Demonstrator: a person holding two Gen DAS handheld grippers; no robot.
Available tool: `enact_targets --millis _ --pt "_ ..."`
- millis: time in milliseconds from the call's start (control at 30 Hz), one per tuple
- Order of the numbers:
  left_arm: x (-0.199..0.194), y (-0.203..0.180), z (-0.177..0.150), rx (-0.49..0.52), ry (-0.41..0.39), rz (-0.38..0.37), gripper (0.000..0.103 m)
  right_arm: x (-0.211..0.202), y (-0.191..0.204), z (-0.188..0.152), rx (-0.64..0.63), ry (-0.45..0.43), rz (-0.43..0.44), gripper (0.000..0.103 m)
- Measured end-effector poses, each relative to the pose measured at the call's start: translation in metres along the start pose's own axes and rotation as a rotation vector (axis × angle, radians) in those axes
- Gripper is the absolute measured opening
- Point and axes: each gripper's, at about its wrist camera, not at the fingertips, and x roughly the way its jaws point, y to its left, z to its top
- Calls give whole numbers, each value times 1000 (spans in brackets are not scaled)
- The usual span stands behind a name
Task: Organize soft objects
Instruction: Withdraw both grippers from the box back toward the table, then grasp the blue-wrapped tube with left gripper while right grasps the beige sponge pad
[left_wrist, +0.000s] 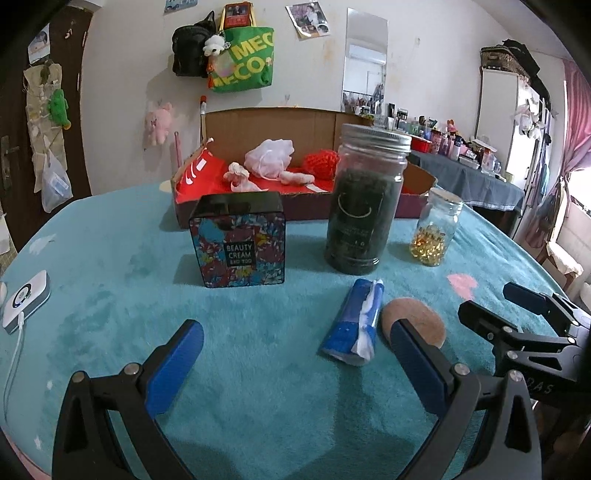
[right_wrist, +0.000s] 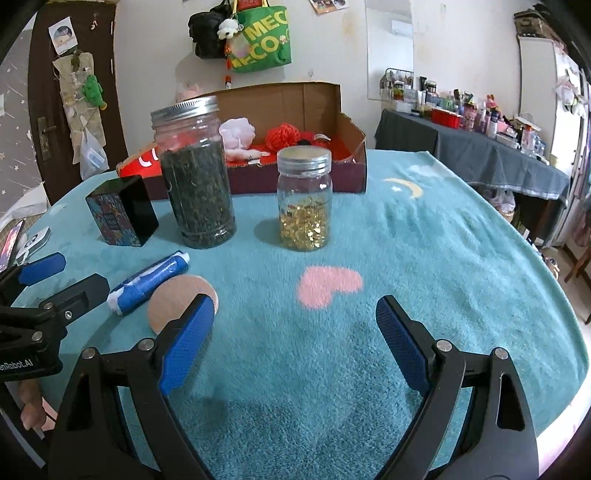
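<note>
A blue rolled soft pack (left_wrist: 354, 322) (right_wrist: 149, 282) lies on the teal blanket (left_wrist: 258, 369), with a round tan powder puff (left_wrist: 413, 322) (right_wrist: 177, 301) beside it. My left gripper (left_wrist: 295, 354) is open and empty, just short of both. My right gripper (right_wrist: 295, 328) is open and empty, to the right of the puff; it also shows in the left wrist view (left_wrist: 517, 314). A cardboard box (left_wrist: 258, 122) (right_wrist: 347, 147) at the back holds a pink mesh puff (left_wrist: 269, 157), a red knitted item (left_wrist: 320, 162) and small pink soft toys (left_wrist: 240, 176).
A Beauty Cream tin (left_wrist: 238, 243) (right_wrist: 122, 212), a tall jar of dark leaves (left_wrist: 364, 201) (right_wrist: 195, 173) and a small jar of gold capsules (left_wrist: 436, 229) (right_wrist: 304, 201) stand before the box. A white device with cable (left_wrist: 26, 301) lies far left. A cluttered side table (right_wrist: 472, 155) stands right.
</note>
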Motion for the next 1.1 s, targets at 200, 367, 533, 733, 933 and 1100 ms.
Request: enact_targets --millis 200,367,533,733,933,1100 --pt "1 1 2 6 13 -1 103 2 0 1 -3 7 11 90" --pt "7 3 9 29 43 -33 103 11 -2 9 -15 51 82 90" --pt "15 4 18 75 88 -96 103 20 -2 20 -55 103 168 90" --pt "25 0 26 140 139 -149 96 27 4 27 -132 151 247 90" --pt "39 -4 29 193 204 -186 82 32 19 28 -209 192 344 90" --pt "48 -9 30 224 243 -229 71 39 31 27 -256 225 387 89"
